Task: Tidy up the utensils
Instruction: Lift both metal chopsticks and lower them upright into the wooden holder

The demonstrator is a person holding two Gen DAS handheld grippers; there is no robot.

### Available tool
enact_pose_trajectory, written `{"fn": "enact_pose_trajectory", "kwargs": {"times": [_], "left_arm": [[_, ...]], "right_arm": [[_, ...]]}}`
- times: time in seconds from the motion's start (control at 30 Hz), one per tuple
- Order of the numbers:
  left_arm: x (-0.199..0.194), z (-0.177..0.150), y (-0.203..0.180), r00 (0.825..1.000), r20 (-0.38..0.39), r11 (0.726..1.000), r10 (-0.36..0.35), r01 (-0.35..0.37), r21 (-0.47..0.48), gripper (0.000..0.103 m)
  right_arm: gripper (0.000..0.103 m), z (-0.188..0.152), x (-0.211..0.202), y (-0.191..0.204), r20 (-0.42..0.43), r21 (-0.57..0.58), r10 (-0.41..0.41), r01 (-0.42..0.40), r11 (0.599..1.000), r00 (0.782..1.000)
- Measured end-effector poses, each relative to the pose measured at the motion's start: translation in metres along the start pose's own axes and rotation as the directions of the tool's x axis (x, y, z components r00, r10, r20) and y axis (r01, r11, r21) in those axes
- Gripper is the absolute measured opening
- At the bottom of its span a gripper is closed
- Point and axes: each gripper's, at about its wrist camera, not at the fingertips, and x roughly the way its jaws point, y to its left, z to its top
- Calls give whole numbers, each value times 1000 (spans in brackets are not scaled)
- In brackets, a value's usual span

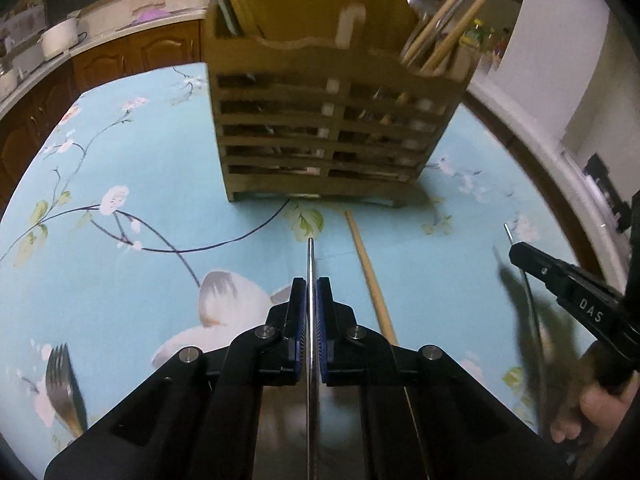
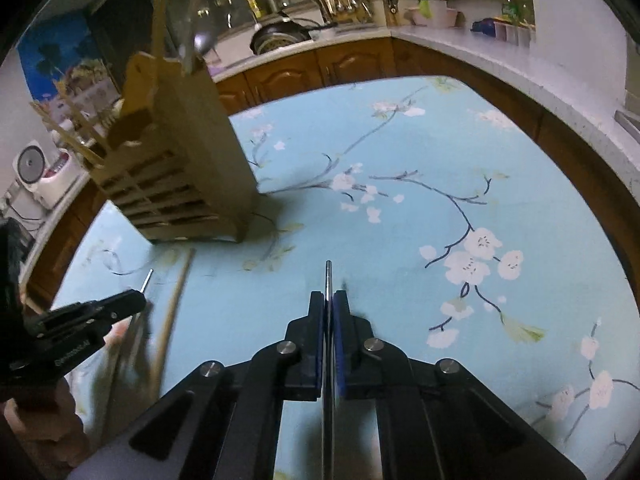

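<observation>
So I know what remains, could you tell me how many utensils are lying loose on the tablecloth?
2: a wooden chopstick in front of the wooden caddy, and a fork at the left edge. Others may be hidden behind the grippers.

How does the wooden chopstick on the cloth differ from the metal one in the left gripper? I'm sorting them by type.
The wooden chopstick is tan and matte; the metal chopstick is silver and shiny. The wooden one lies loose on the tablecloth, touched by nothing, while the metal one is clamped between the pads of the left gripper. The wooden one looks thicker. Both are slim straight sticks pointing toward the wooden holder.
</observation>
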Motion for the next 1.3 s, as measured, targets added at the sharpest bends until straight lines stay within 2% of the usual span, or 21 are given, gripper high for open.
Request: {"fn": "enact_pose_trajectory", "kwargs": {"times": [0.27, 0.63, 0.9, 1.3], "left_arm": [[-68, -7, 3, 991, 112, 996, -73, 78, -35, 4], [-153, -5, 6, 957, 262, 989, -123, 139, -41, 4], [-180, -9, 12, 940, 318, 989, -123, 144, -44, 4], [-187, -10, 17, 935, 334, 988, -118, 144, -54, 4]], "right_arm": [[4, 3, -58, 10, 104, 15, 88, -90, 996, 991], [4, 10, -130, 33, 246, -22, 155, -155, 988, 957], [4, 15, -159, 51, 314, -61, 176, -165, 984, 933], [4, 15, -165, 54, 324, -75, 184, -169, 983, 928]]}}
